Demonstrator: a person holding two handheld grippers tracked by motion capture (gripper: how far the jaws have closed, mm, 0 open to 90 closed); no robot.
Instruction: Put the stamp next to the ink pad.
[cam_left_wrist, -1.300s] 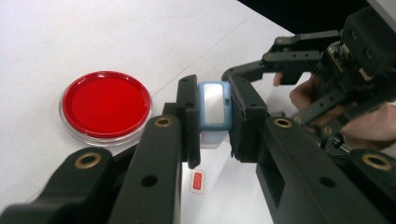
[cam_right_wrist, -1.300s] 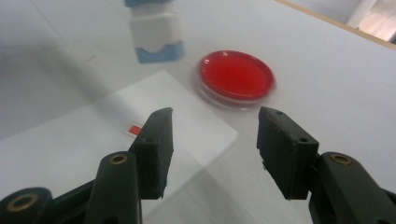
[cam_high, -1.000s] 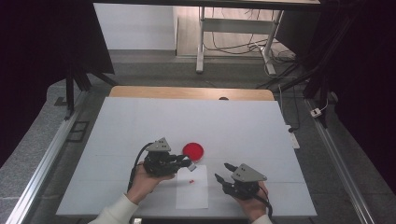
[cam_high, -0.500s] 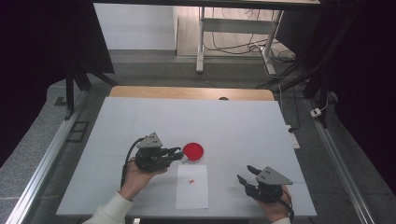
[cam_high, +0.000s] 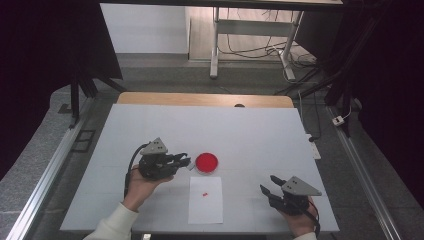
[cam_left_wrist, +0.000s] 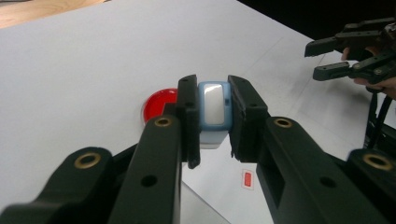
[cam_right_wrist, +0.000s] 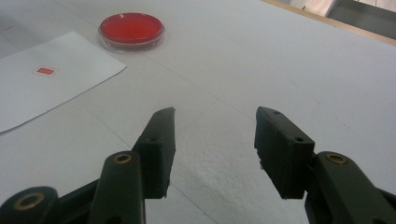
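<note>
Blue-white case (cam_left_wrist: 214, 109) sits clamped between left gripper (cam_left_wrist: 214, 116) fingers (cam_left_wrist: 245, 116); right gripper (cam_right_wrist: 212, 140) gapes empty.

Lab-like recording room: white table (cam_high: 150, 130), aluminium rails (cam_high: 45, 170), dark curtains (cam_high: 45, 45).

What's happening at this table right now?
A person works at a white table with a gripper in each hand. The left gripper is shut on a small light-blue object, held just beside a red dish. The right gripper is open with nothing between its jaws, off at the table's near right side. A white sheet of paper with a small red mark lies between the two hands.
</note>
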